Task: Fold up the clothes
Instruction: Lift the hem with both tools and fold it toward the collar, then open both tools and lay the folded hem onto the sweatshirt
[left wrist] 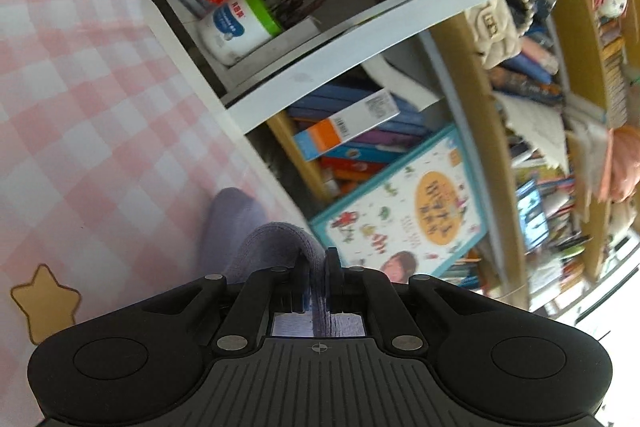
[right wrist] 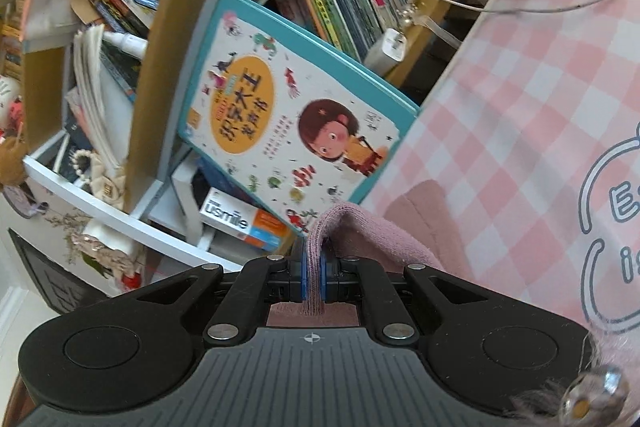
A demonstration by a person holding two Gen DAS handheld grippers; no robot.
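Note:
My left gripper (left wrist: 317, 281) is shut on a fold of knitted garment (left wrist: 260, 239) that looks grey-purple in the left wrist view. The cloth hangs from the jaws down over the pink checked table cover (left wrist: 100, 115). In the right wrist view my right gripper (right wrist: 314, 277) is shut on a fold of knitted garment (right wrist: 368, 227) that looks dusty pink here; it trails off to the right over the pink checked cover (right wrist: 520, 99). Whether both hold the same piece I cannot tell. Both views are tilted.
A crowded bookshelf stands past the table edge, with a teal-edged picture book (left wrist: 408, 203) (right wrist: 292, 131) leaning on it. A pen holder and white bottle (left wrist: 236, 27) sit on a ledge. A charger and cable (right wrist: 392, 47) lie near the edge. A star patch (left wrist: 44, 303) marks the cover.

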